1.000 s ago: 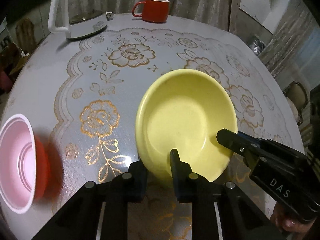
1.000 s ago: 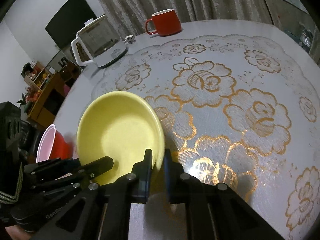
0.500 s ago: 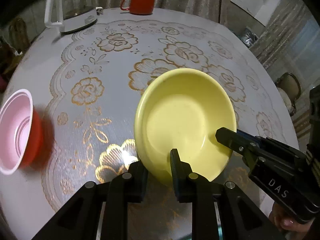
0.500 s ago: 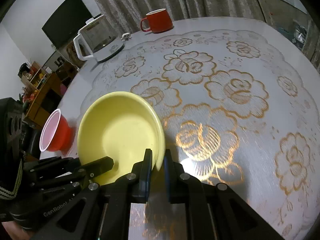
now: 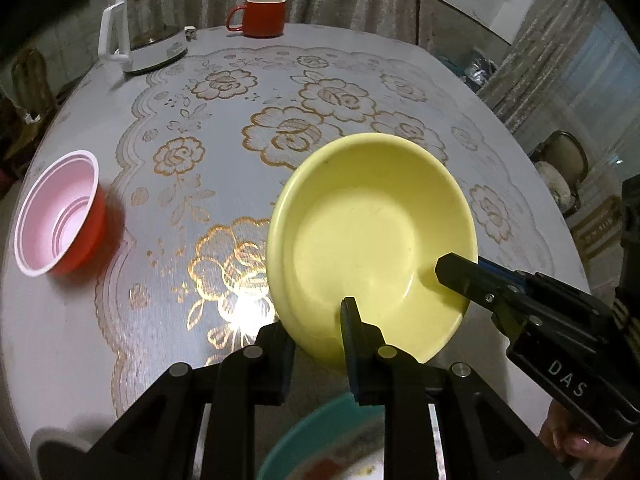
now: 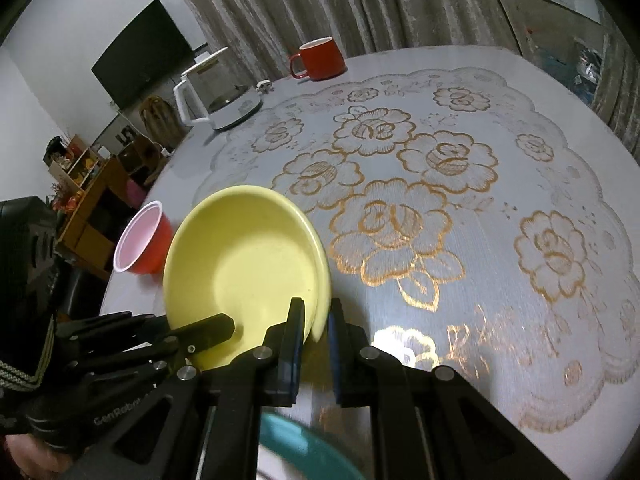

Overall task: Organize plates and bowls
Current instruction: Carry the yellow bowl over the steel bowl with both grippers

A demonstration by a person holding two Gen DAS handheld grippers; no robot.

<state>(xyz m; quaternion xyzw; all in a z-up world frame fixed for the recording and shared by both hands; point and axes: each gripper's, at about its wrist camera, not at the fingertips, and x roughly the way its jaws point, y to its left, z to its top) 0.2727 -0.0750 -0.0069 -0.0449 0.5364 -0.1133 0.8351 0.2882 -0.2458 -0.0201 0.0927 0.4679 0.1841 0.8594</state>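
Note:
A yellow bowl (image 5: 372, 236) is held tilted above the table by both grippers. My left gripper (image 5: 318, 332) is shut on its near rim, one finger inside and one outside. My right gripper (image 6: 316, 320) is shut on the rim at the bowl's other side; it also shows in the left wrist view (image 5: 460, 272). The bowl also shows in the right wrist view (image 6: 244, 264). A teal dish (image 5: 320, 440) sits below, near the table's front edge, partly hidden by the gripper bodies. A red bowl with a pink inside (image 5: 60, 216) stands at the table's left.
A round table with a gold flower cloth (image 5: 280, 128). A white kettle (image 5: 140, 40) and a red mug (image 5: 260, 16) stand at the far side. A chair (image 5: 560, 168) is off the right edge. Shelves and a dark screen (image 6: 140, 52) are to the left.
Both grippers have drawn back toward the near edge with the yellow bowl held between them. The teal dish has come into view underneath.

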